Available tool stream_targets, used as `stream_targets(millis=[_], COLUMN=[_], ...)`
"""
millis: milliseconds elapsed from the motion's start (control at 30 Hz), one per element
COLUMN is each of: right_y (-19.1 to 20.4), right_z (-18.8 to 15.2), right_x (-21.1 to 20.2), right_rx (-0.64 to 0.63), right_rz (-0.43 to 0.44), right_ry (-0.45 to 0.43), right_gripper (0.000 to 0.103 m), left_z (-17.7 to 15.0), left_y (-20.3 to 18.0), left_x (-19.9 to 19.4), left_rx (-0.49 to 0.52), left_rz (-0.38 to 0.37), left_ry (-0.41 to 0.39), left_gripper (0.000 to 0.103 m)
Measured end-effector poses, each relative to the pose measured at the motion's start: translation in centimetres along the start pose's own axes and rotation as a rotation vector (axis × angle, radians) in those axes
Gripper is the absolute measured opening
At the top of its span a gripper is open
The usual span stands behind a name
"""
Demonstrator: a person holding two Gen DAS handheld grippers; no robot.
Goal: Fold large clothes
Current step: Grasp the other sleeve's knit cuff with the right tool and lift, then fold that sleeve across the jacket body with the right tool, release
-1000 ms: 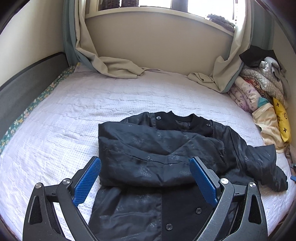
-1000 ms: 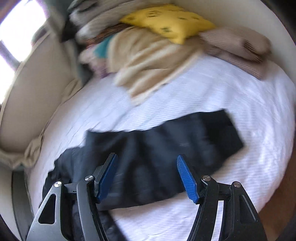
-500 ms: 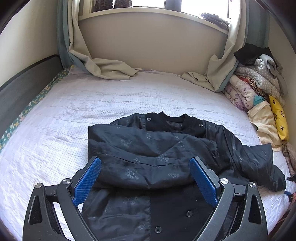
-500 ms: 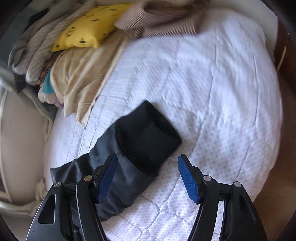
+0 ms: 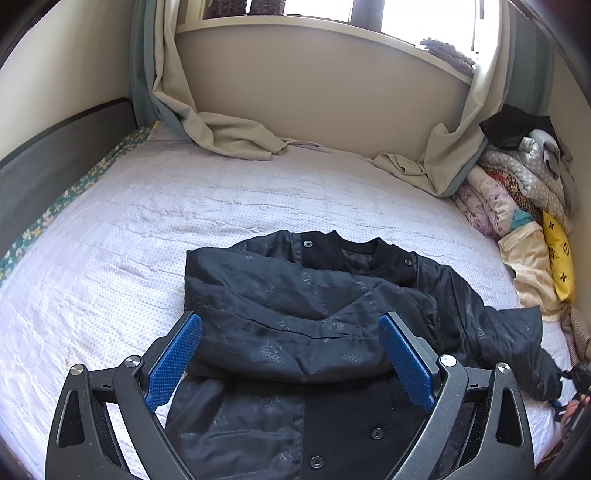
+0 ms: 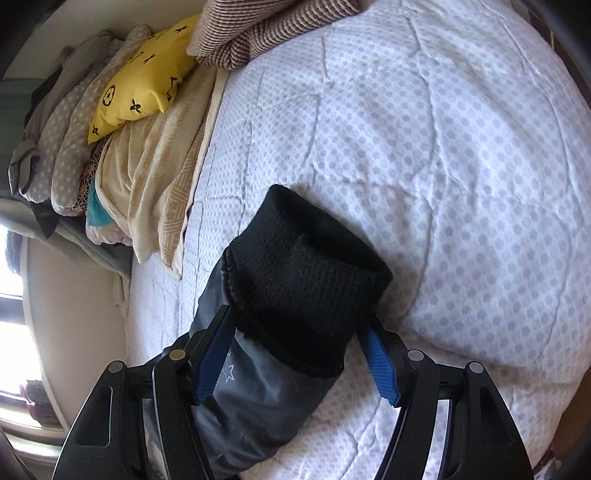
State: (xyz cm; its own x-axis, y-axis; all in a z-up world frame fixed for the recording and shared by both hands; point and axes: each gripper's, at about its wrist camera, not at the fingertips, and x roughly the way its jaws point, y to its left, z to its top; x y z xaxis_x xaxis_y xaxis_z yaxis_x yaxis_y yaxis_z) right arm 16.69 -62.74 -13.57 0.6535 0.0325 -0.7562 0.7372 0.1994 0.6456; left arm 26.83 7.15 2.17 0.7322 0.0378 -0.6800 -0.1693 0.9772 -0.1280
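A bed (image 5: 155,229) with a white dotted quilt fills a small room, under a window whose beige curtains (image 5: 229,136) trail onto the mattress. Taking the dark jacket (image 5: 303,306) as the landmark: it lies front-up near the middle of the bed, collar toward the window. One sleeve is folded across its chest, and the other sleeve (image 5: 517,343) stretches out to the side, toward a heap of folded bedding (image 5: 517,192) stacked against the wall. A yellow pillow (image 6: 142,77) sits in that heap, beyond the sleeve's end, and a brown striped knit (image 6: 266,26) lies next to the pillow.

The left gripper (image 5: 290,363) hovers over the jacket's lower front, its blue pads spread wide with nothing between them; it holds nothing.

The right gripper (image 6: 295,363) is at the far end of the outstretched sleeve. The black ribbed cuff (image 6: 306,280) and the shiny grey-blue fabric just behind it lie between the two blue pads. The left-hand pad looks to be against the fabric, while the other pad is half hidden behind the cuff's edge, so whether the claw is clenched on the sleeve or merely straddling it cannot be told. The cuff rests on the quilt, apart from the bedding heap.
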Motion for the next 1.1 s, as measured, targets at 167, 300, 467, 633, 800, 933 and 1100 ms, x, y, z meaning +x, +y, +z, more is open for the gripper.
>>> stream_targets(millis=[167, 300, 467, 633, 800, 933, 1100], right_y=[0.8, 1.2, 7.0, 15.2, 21.3, 24.5, 26.0], right_z=[0.3, 0.4, -1.9, -8.8, -18.0, -26.0, -34.1], right_x=[0.2, -0.3, -3.9, -7.5, -9.4, -9.1, -6.6], right_rx=[-0.061, -0.094, -0.318, -0.659, -0.97, -1.162, -1.303], right_rz=[-0.053, -0.052, -0.039, 0.025, 0.129, 0.241, 0.306], right_ry=[-0.027, -0.036, -0.153, -0.266, -0.309, -0.228, -0.079], right_gripper=[0.026, 0.01, 0.005, 0.005, 0.005, 0.005, 0.005], left_z=[0.0, 0.1, 0.3, 0.3, 0.2, 0.0, -0.1], left_y=[0.5, 0.9, 1.1, 1.1, 0.9, 0.9, 1.4], left_x=[-0.2, -0.4, -0.6, -0.7, -0.7, -0.7, -0.5], left_rx=[-0.007, -0.012, -0.023, -0.027, -0.019, -0.014, -0.025], left_rz=[0.009, 0.01, 0.009, 0.006, 0.0, -0.005, -0.009], left_ry=[-0.005, -0.009, -0.016, -0.02, -0.016, -0.011, -0.002], left_gripper=[0.098, 0.098, 0.098, 0.098, 0.098, 0.098, 0.098])
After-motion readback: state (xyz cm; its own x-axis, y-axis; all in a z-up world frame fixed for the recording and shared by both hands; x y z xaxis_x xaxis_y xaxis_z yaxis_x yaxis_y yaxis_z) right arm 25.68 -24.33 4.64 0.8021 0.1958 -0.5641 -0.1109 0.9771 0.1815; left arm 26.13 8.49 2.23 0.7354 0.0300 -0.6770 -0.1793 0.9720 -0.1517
